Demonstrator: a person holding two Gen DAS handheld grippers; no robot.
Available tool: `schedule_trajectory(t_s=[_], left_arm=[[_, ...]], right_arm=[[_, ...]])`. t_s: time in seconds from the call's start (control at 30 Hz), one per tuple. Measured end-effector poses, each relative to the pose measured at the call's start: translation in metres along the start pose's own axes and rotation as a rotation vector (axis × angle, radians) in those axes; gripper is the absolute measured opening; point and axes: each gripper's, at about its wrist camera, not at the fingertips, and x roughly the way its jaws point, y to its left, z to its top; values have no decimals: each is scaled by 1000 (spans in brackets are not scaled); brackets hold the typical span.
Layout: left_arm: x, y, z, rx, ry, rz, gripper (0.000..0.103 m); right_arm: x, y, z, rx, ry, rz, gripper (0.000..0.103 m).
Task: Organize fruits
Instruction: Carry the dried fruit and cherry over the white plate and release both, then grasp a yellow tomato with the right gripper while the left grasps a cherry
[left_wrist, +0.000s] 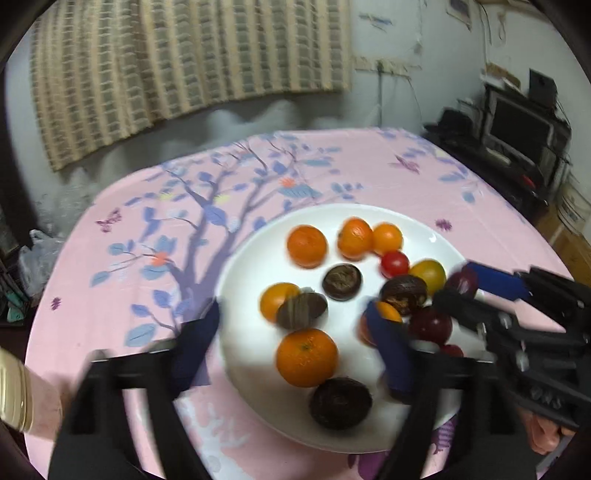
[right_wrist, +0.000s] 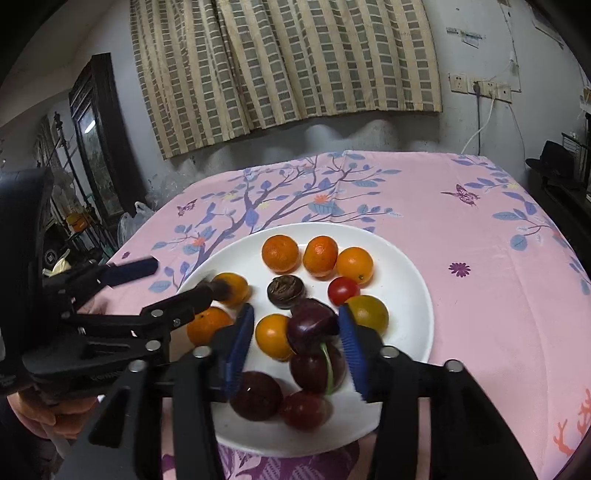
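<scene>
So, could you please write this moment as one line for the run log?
stage: sorting fruit | round white plate: all fruit on it | left gripper: jaws open, empty | right gripper: jaws open around dark red cherry

- The left claw (left_wrist: 295, 332) points down at an angle, its 2 blue-padded fingers (left_wrist: 195, 343) spread wide with nothing pressed between them.
- The right claw (right_wrist: 295, 343) tilts down likewise, jaws partly apart, pads clear.
- A hand (right_wrist: 40, 413) grips the left claw's handle; a wrist (left_wrist: 40, 402) with a gold bangle shows.
</scene>
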Motion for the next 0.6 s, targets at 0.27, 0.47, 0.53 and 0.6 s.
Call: schedule_trajectory(t_s=[0.27,0.47,0.53,0.6], left_arm=[[-48,-1,-23,28,-41,53,92],[-78,6,-65,-1,-37,55,98],[-82,15,-82,-40,-39,59,98],[-81,31,-99,-108,-10,56,98]], right_arm=[[-39,25,-12,-59,-15,40,57],[-59,44,-53,-112,38,93,61],[-59,49,-67,-127,84,106,61],[-60,53,-79,-147,123,115,61]])
